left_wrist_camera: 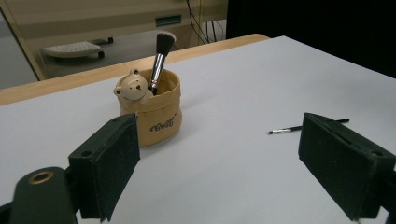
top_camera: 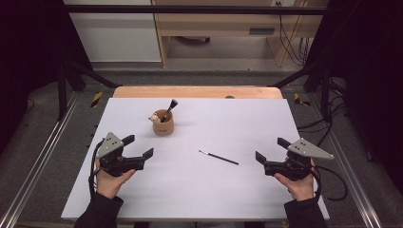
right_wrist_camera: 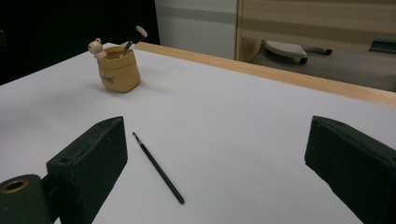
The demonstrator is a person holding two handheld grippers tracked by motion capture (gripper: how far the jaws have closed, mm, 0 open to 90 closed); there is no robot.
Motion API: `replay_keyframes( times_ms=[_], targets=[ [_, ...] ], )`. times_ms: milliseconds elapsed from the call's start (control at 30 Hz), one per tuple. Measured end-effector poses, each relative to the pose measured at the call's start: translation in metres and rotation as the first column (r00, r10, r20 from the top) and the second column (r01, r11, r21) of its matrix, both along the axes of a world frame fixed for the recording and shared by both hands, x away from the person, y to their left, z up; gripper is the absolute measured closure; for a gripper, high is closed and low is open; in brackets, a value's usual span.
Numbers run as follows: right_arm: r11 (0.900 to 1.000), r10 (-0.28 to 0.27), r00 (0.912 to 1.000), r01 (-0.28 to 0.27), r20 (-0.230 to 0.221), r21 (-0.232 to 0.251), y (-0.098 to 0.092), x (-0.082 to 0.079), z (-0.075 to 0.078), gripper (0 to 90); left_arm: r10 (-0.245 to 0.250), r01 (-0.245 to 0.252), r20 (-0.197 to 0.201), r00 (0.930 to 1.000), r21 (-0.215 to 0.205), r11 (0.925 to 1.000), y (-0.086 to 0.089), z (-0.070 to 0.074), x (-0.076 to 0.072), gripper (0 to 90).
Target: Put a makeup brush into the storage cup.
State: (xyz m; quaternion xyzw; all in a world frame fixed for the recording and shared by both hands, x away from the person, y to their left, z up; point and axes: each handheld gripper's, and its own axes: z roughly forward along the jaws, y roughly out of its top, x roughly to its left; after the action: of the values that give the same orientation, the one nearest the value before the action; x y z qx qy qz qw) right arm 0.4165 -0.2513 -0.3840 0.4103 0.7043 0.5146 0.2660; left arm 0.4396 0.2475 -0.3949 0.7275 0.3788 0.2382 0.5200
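Gaping empty: left hand-held gripper (top_camera: pixel 141 147) near brush pot (top_camera: pixel 163 124); right hand-held gripper (top_camera: pixel 271 149) wide, beside thin brush (top_camera: pixel 218 157).

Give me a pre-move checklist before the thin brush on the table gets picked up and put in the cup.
1. Thin brush lies flat on the white table, nothing touching it: ok.
2. Right gripper open and empty, pointed toward the brush: ok.
3. Left gripper open and empty: ok.
4. Cup upright: ok.
5. Room in the cup beside the big brush: cannot tell.
6. Path between brush and cup free: ok.
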Motion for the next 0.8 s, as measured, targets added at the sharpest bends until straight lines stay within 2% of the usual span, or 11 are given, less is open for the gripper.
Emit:
replay_keyframes(
  times_ms=[133, 200, 433, 800],
  targets=[
    [1.000, 0.001, 1.0000, -0.001, -0.001, 0.001, 0.000, 0.000, 0.000, 6.2, 0.004, -0.004, -0.001, 1.0000, -0.006, 1.0000, 0.005, -0.002, -0.004, 11.8],
    [1.000, 0.001, 1.0000, -0.001, -0.003, 0.001, 0.001, 0.000, 0.000, 6.2, 0.006, -0.006, -0.002, 1.0000, 0.005, 1.0000, 0.007, -0.003, -0.006, 11.5],
    [1.000, 0.001, 1.0000, -0.001, 0.002, 0.004, 0.001, -0.001, 0.001, 6.1, 0.007, -0.007, 0.008, 0.9999, -0.018, 0.9998, 0.017, -0.003, -0.010, 11.0],
    [1.000, -0.005, 1.0000, 0.004, -0.007, -0.004, 0.001, 0.001, -0.002, 6.1, 0.012, -0.012, 0.004, 0.9999, -0.006, 0.9999, 0.026, -0.007, -0.012, 10.9]
  ],
)
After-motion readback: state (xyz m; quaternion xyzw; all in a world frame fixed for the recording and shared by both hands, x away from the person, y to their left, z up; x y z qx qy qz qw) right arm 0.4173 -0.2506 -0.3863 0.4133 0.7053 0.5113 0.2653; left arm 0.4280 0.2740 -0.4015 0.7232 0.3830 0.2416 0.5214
